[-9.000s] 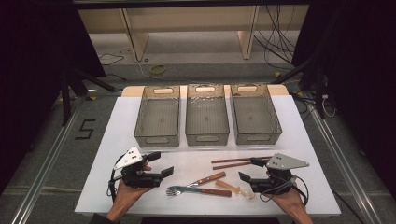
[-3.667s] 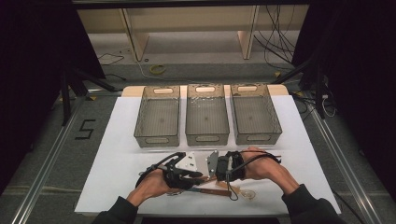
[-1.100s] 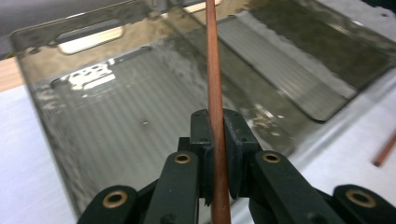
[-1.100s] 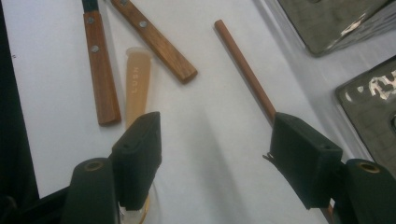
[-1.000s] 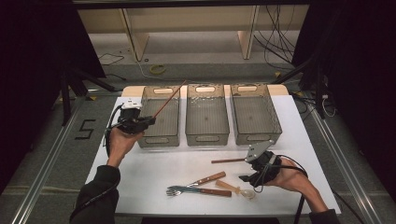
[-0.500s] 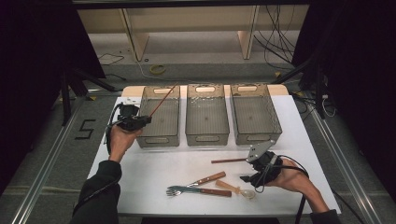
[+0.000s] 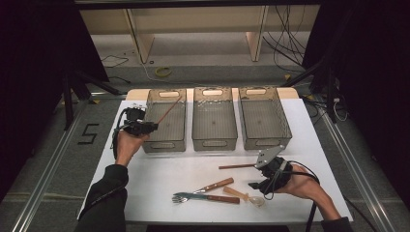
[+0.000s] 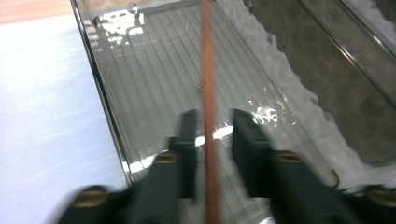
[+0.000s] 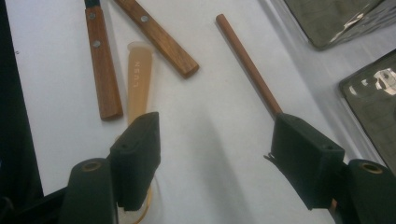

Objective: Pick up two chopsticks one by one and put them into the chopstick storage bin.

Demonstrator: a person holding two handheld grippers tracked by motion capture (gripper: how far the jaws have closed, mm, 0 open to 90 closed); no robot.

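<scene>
Both my grippers are chunky black things. The left gripper (image 7: 145,127) has a black cable looping off the back. The right gripper (image 7: 255,185) carries a grey three-cornered plate (image 7: 269,155) on top, and its black cable (image 7: 310,212) trails back along my arm. Up close, the jaws are blocky matte-black pads on thick black arms, each with a brass-coloured screw at the base (four total). I'm wearing dark long sleeves (image 7: 104,198), cuffs at the wrists.
</scene>
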